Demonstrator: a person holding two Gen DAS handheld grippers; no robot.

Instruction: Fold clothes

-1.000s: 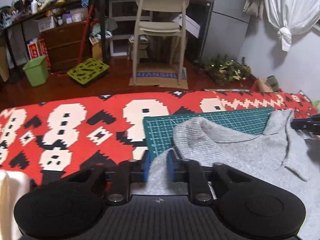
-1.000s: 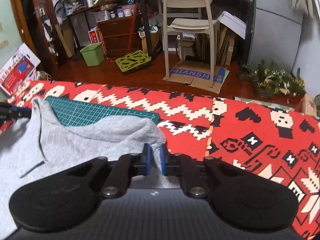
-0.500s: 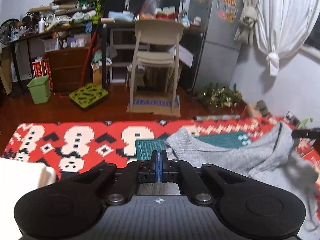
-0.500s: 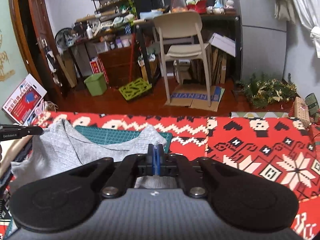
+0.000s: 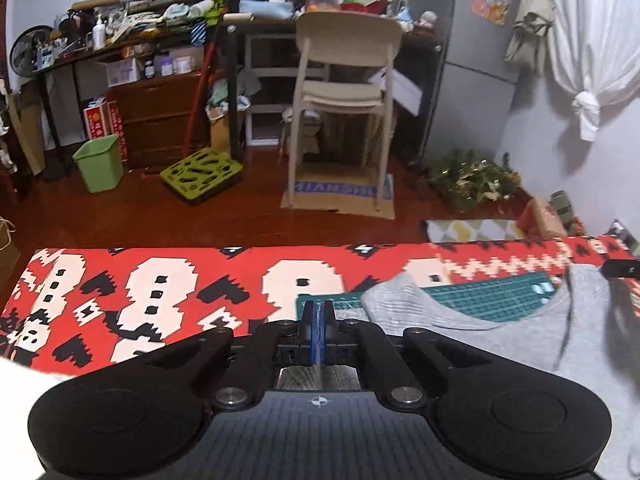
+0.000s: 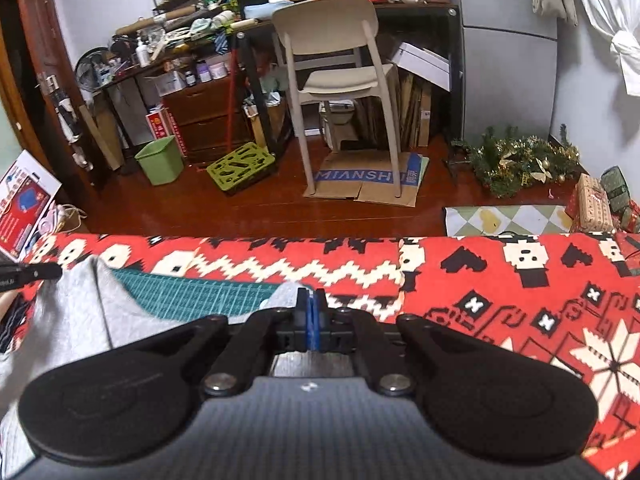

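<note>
A grey knit garment (image 5: pixel 500 344) lies partly raised over a green cutting mat (image 5: pixel 492 296) on a table covered with a red patterned cloth (image 5: pixel 160 300). My left gripper (image 5: pixel 319 318) is shut, blue pads pressed together, with grey fabric showing just behind them. In the right wrist view the garment (image 6: pixel 80 312) drapes to the left over the mat (image 6: pixel 192 292). My right gripper (image 6: pixel 311 312) is shut on a corner of it. The two grippers hold the garment stretched between them, and each one's tip shows at the edge of the other's view.
Beyond the table's far edge is a wooden floor with a beige chair (image 5: pixel 344 92), a green bin (image 5: pixel 100 162), a green crate (image 5: pixel 202 174) and a tinsel wreath (image 6: pixel 520 160). Something white (image 5: pixel 24 372) sits at the left near corner.
Both grippers went from open around the garment's edge to shut on it. They then rose, lifting the grey fabric off the mat, so more of the room shows.
</note>
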